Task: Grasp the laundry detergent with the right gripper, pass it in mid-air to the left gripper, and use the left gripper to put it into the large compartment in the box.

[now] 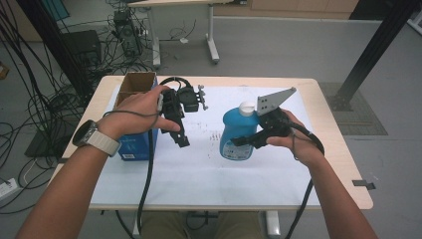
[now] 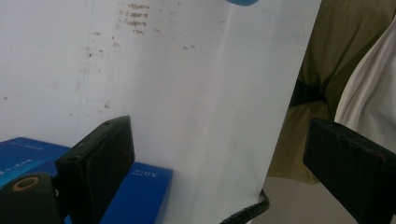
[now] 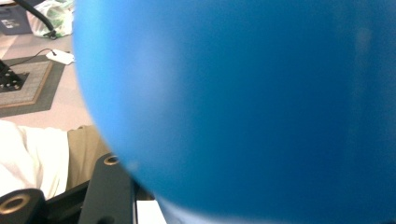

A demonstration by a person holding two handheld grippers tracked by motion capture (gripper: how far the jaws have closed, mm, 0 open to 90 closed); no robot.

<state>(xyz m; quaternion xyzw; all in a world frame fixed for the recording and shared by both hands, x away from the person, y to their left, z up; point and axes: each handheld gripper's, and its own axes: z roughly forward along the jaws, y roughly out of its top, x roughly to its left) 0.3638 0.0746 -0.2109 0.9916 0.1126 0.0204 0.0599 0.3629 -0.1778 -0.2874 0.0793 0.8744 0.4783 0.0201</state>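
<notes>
Centrally, the right gripper (image 1: 239, 141) pinches the blue bottle (image 1: 238, 134); the left gripper (image 1: 182, 141), jaws spread, hangs beside a blue box (image 1: 139, 145) at left.

The blue bottle (image 1: 237, 135) with a white cap (image 1: 246, 107) stands upright, slightly right of the table's middle, at about three o'clock from the blue box. It is a rounded, flattened plastic body bearing a label low on its front, held from its three o'clock side.

Even, soft room light; the blue bottle (image 3: 243, 107) looms blurred, perhaps too close.
</notes>
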